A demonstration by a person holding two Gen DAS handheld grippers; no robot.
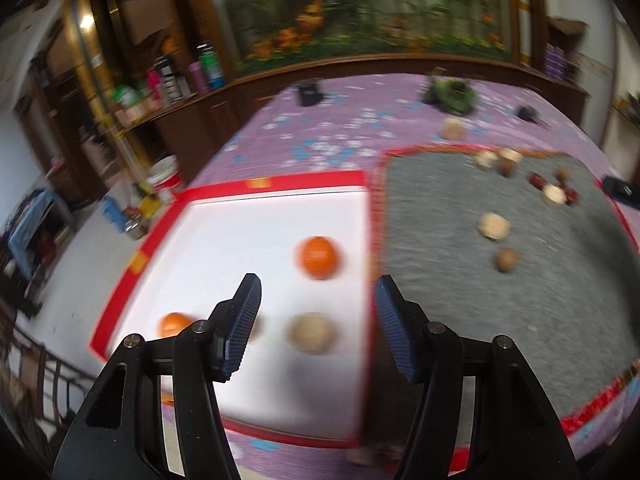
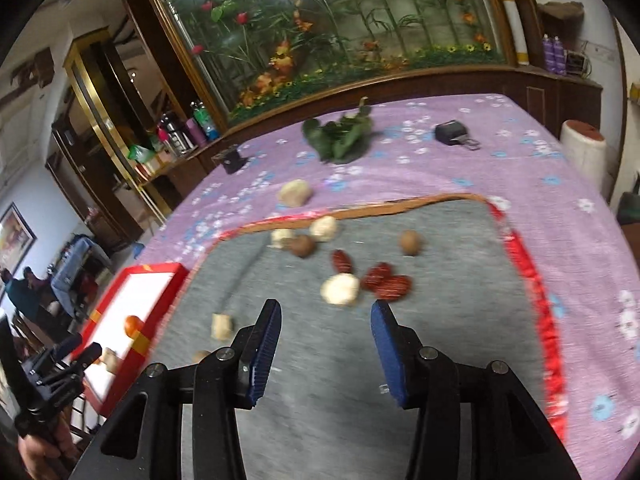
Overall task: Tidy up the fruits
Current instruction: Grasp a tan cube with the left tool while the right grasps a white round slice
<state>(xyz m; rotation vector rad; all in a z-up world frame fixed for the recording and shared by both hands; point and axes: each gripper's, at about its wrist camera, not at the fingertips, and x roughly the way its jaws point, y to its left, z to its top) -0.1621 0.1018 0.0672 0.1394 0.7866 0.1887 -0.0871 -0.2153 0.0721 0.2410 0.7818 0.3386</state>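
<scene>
My left gripper (image 1: 318,292) is open and empty above a white tray with a red rim (image 1: 280,184). In the tray lie an orange (image 1: 319,257), a second orange (image 1: 174,324) partly behind the left finger, and a tan round fruit (image 1: 312,333). My right gripper (image 2: 324,312) is open and empty above a grey mat (image 2: 340,360). Just beyond its fingertips lie a pale lumpy fruit (image 2: 340,289) and red dates (image 2: 386,280). Further back lie brown nuts (image 2: 410,243) and more pale pieces (image 2: 323,228). The left gripper shows at the far left of the right wrist view (image 2: 76,354).
The mat and tray lie on a purple flowered cloth (image 2: 540,184). On the cloth are a pale fruit (image 2: 295,193), green leaves (image 2: 340,136) and a small black device (image 2: 454,133). A wooden cabinet with bottles (image 2: 192,128) and a flower display stand behind.
</scene>
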